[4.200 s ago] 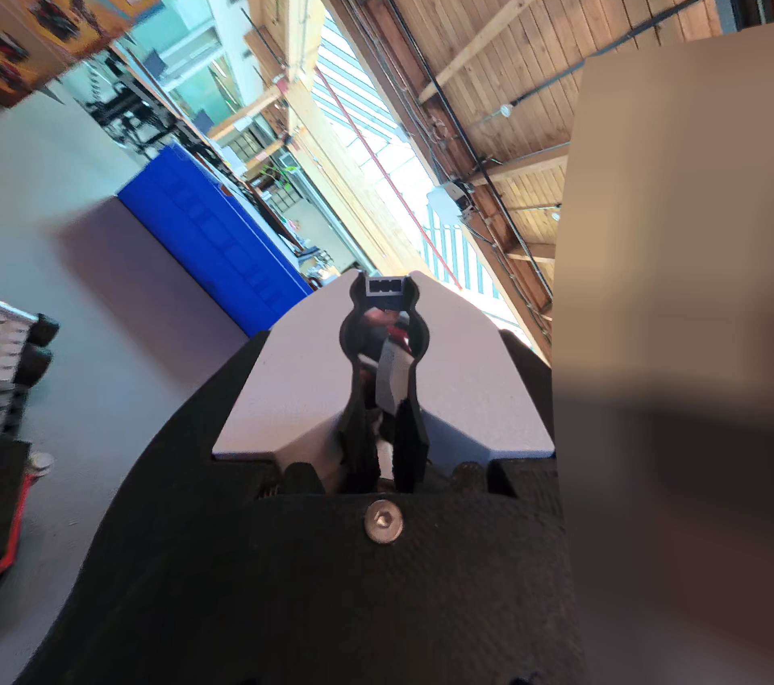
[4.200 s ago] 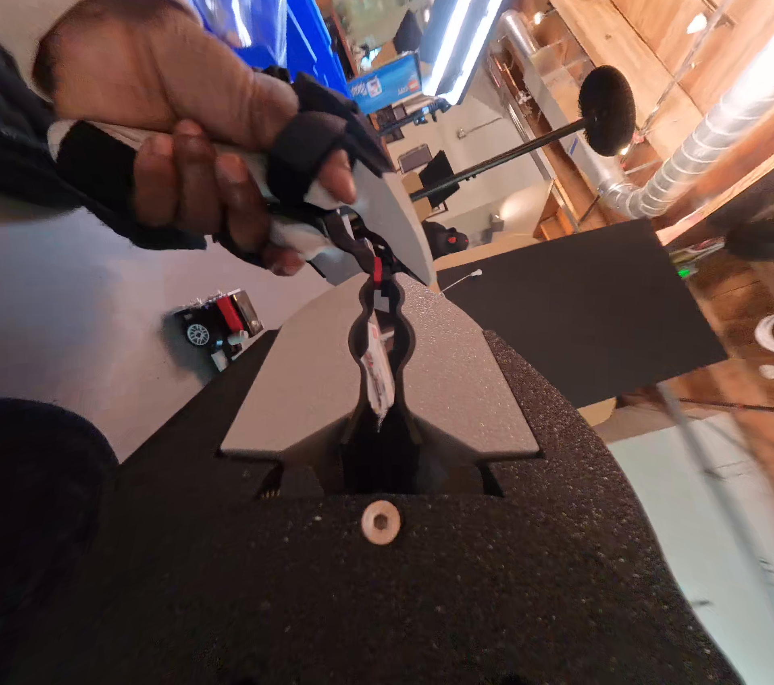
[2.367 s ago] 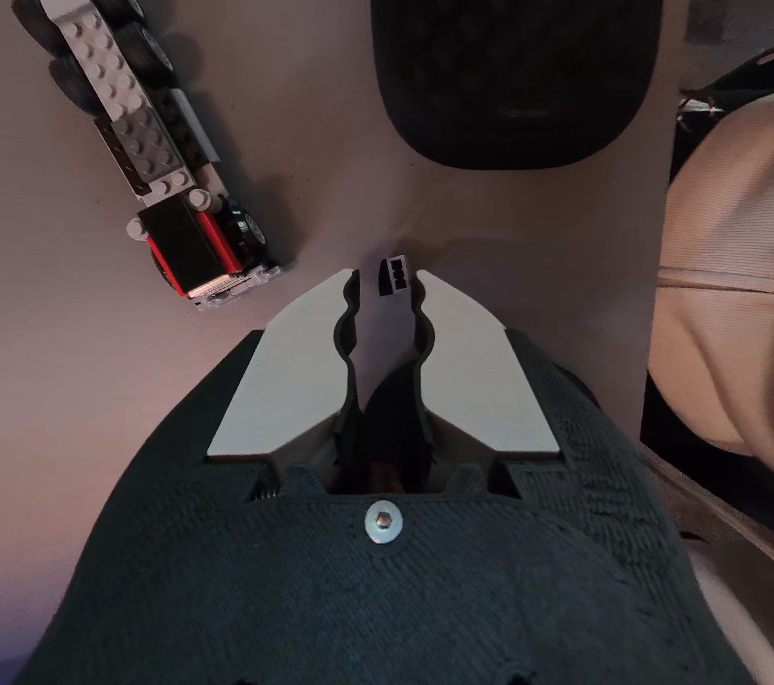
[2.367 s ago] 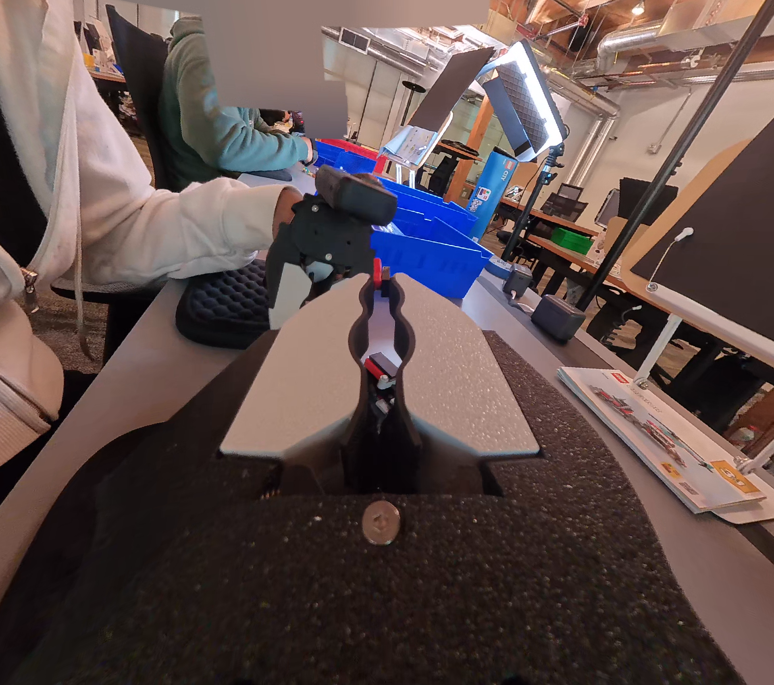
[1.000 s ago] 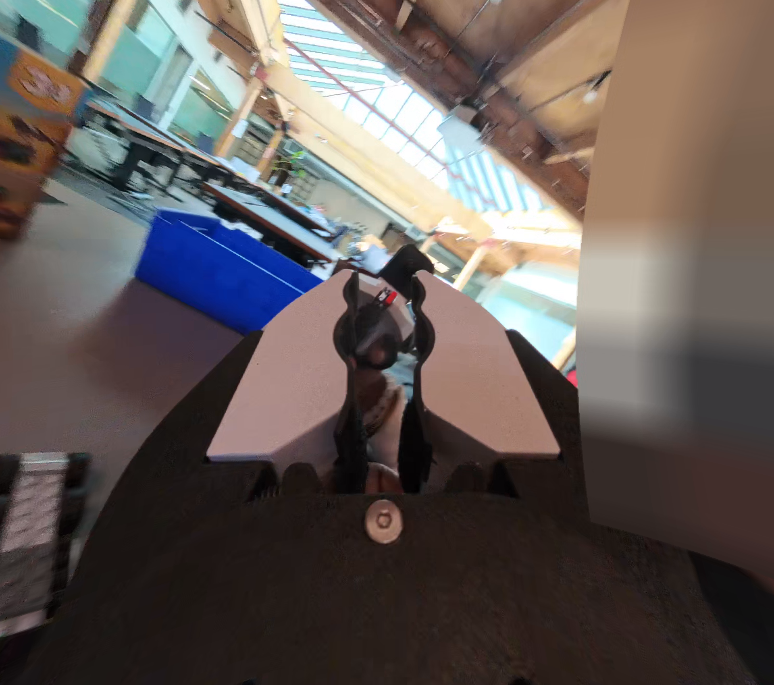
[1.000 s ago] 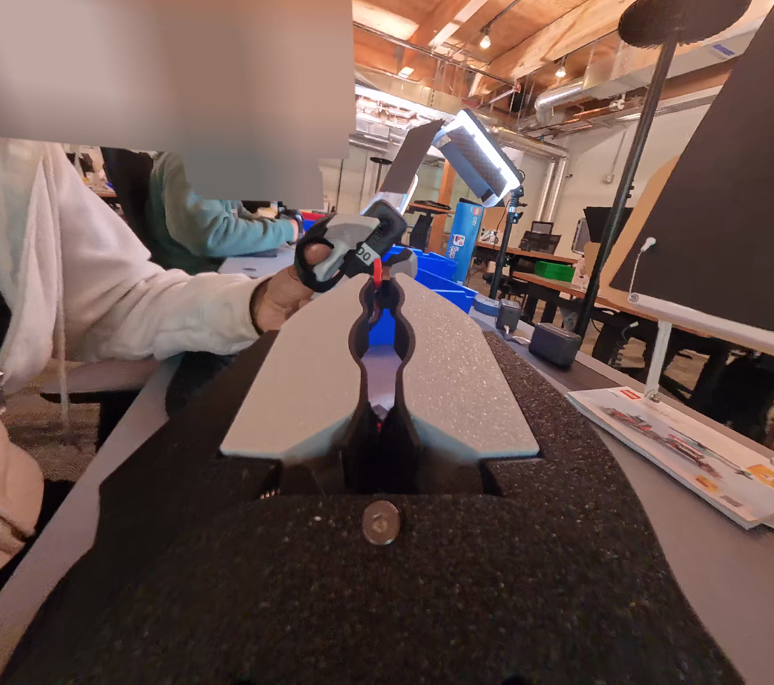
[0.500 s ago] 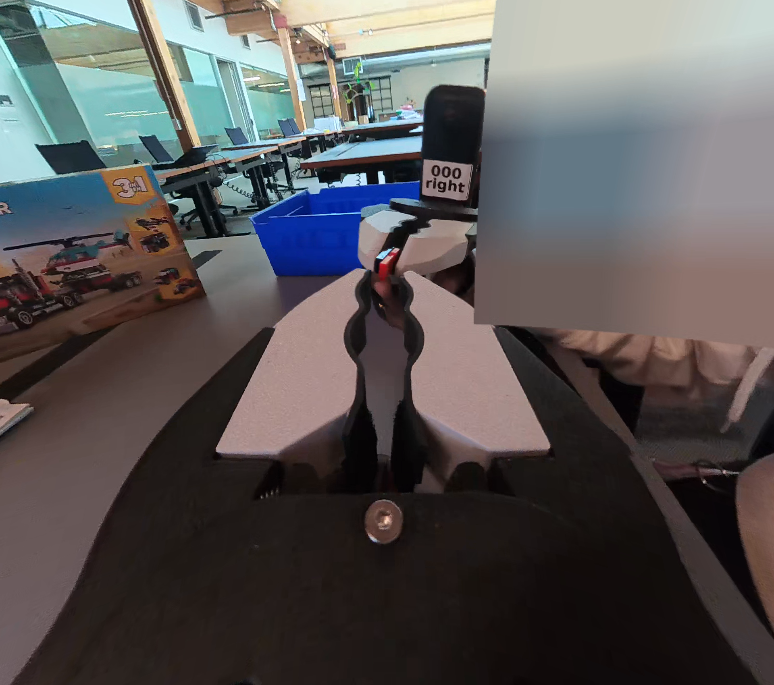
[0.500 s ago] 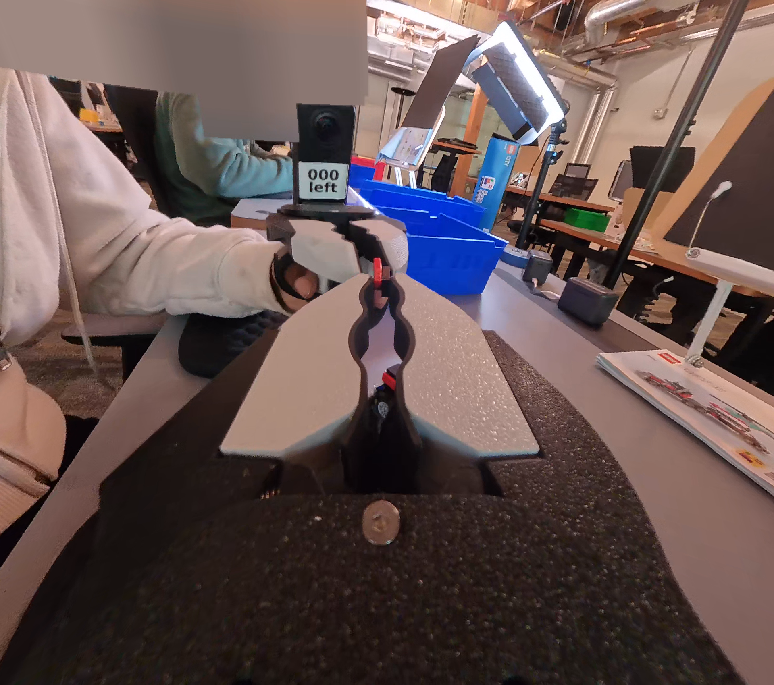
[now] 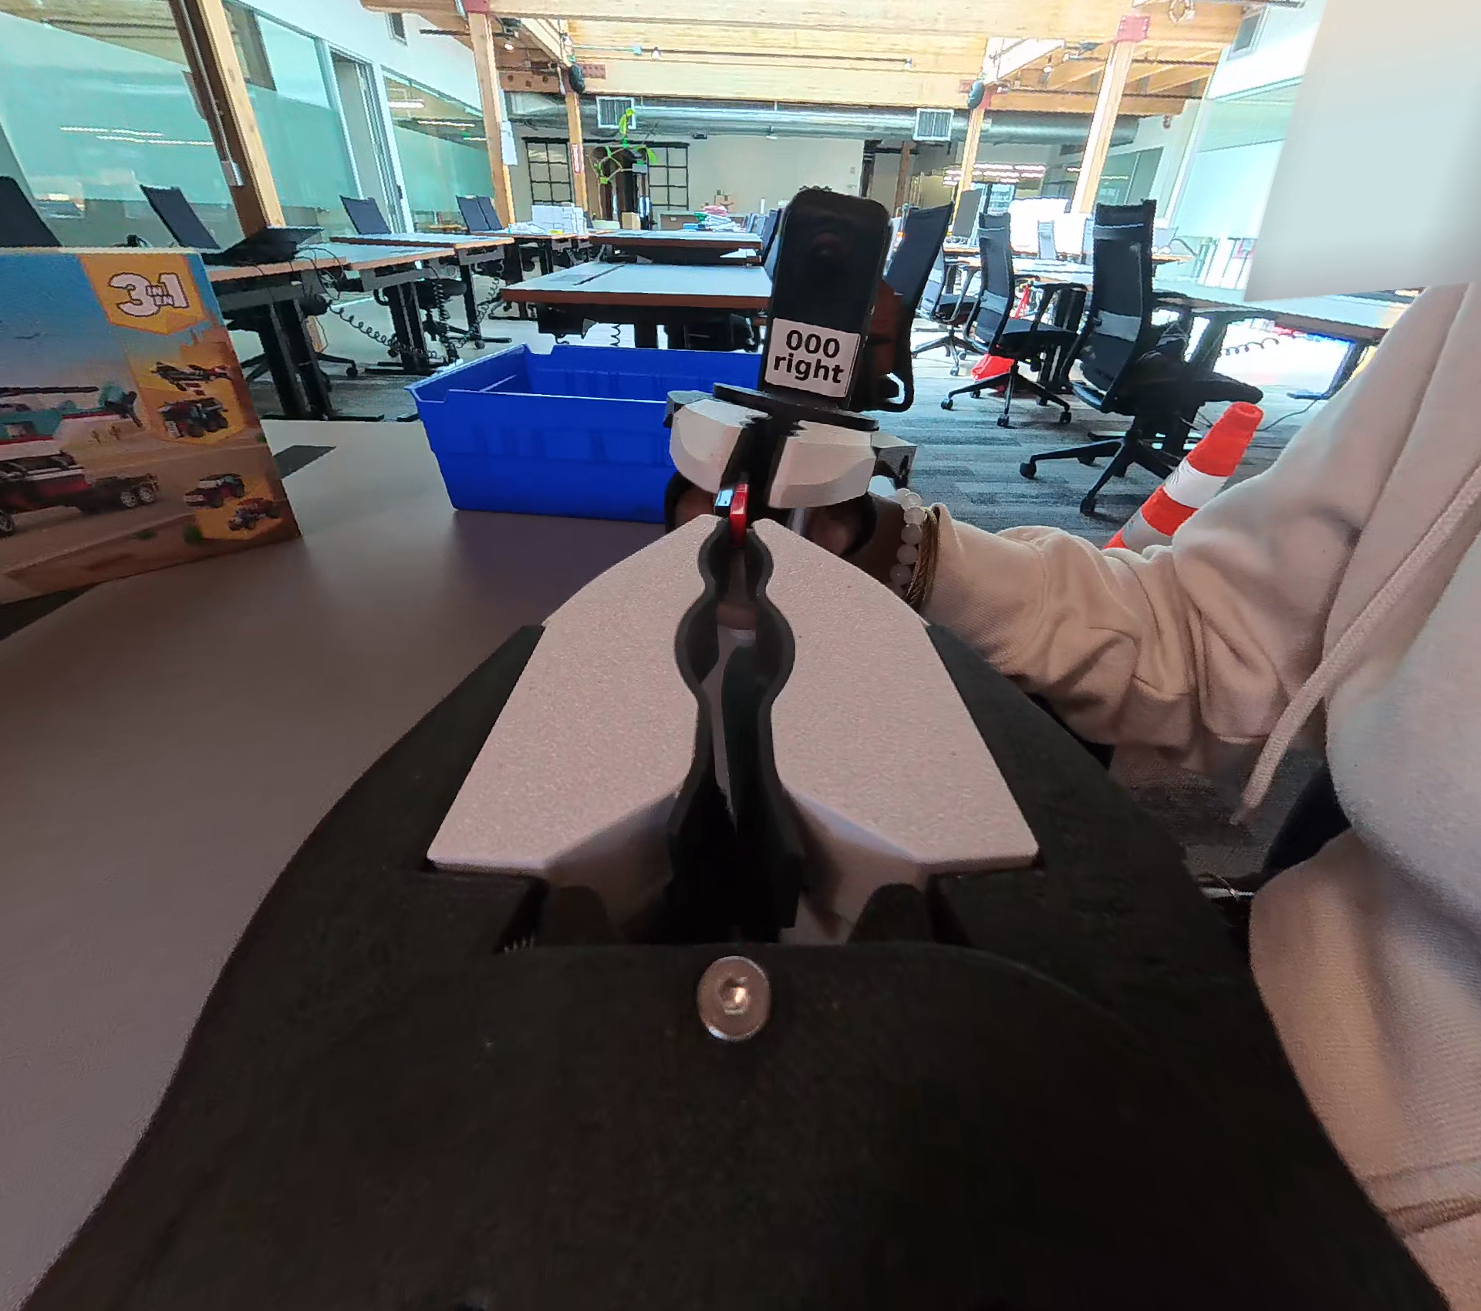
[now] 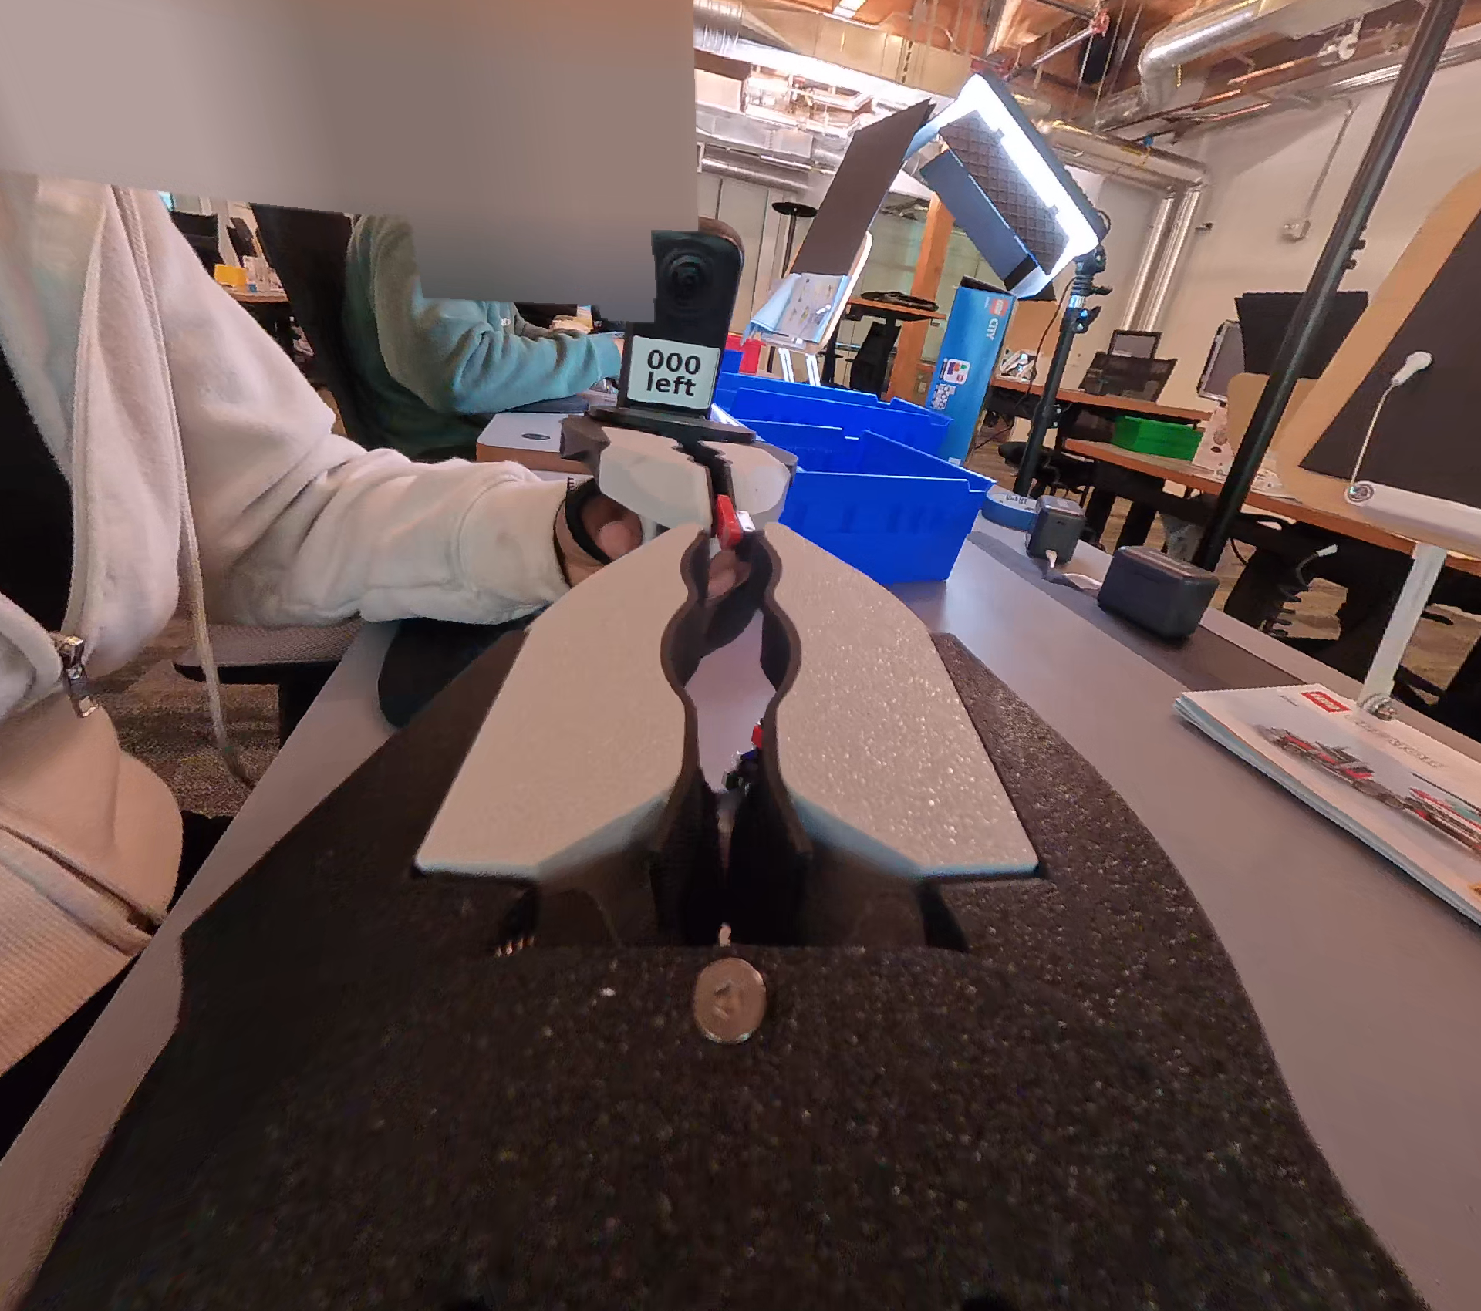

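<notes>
Facing each other tip to tip above the grey table (image 9: 240, 672), the two grippers shared one small red piece (image 9: 738, 502). Seen from the left wrist, the left gripper (image 9: 736, 529) had its fingertips closed on the lower edge of that red piece, while the right gripper (image 9: 749, 471) came in from beyond and pinched the same piece from the far side. A blue bin (image 9: 553, 431) stood on the table behind them, and a toy box (image 9: 120, 415) stood upright at the left.

From the right wrist, the right gripper (image 10: 733, 535) was narrowly parted at the tips, with the red piece (image 10: 726, 522) sitting between them and the left gripper (image 10: 705, 471) clamped on it from the opposite side. A hand (image 10: 609, 535) in a cream sleeve carried the left gripper. Blue bins (image 10: 865, 495) lay behind, and an instruction booklet (image 10: 1346, 776) lay flat at the right edge of the table.
</notes>
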Motion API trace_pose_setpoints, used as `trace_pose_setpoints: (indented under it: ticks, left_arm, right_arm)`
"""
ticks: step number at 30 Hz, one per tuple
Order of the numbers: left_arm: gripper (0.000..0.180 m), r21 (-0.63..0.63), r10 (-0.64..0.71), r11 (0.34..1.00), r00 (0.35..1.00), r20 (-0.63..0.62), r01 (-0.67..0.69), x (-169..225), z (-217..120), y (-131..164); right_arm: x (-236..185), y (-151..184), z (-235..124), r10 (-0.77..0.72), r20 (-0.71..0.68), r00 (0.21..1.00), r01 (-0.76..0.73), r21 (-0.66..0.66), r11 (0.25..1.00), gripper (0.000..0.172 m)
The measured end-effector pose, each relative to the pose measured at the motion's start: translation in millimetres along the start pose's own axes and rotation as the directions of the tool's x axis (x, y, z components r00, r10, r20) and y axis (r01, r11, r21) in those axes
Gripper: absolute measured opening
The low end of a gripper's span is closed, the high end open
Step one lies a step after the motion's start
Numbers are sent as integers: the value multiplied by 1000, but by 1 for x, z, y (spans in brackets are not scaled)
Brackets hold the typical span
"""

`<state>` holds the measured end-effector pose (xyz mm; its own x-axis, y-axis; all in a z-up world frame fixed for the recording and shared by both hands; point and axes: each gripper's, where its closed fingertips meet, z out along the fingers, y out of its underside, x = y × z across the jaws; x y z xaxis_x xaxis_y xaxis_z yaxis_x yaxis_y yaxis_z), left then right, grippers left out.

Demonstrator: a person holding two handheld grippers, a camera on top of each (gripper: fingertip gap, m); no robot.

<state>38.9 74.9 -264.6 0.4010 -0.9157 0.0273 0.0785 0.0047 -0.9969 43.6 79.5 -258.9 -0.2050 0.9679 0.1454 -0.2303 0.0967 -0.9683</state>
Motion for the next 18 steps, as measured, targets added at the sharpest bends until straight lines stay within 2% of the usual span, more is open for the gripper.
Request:
trace_pose_setpoints:
  ticks: [10, 13, 16, 18]
  left_arm:
    - [3, -12, -7, 1000, 999, -38, 6, 5, 1, 1]
    - [3, -19, 0, 1000, 998, -55, -1, 9, 3, 2]
    - [3, -19, -5, 1000, 996, -87, 3, 13, 2, 2]
    - [4, -6, 4, 1000, 992, -129, -5, 19, 2, 0]
  right_arm:
    - [-2, 3, 1, 38, 20, 999, -38, -13, 999, 17]
    - [-7, 4, 3, 42, 55, 998, -41, -23, 999, 7]
    - [-13, 2, 3, 51, 97, 994, -49, -20, 999, 6]
    - [-19, -1, 3, 108, 153, 982, -108, -7, 994, 5]
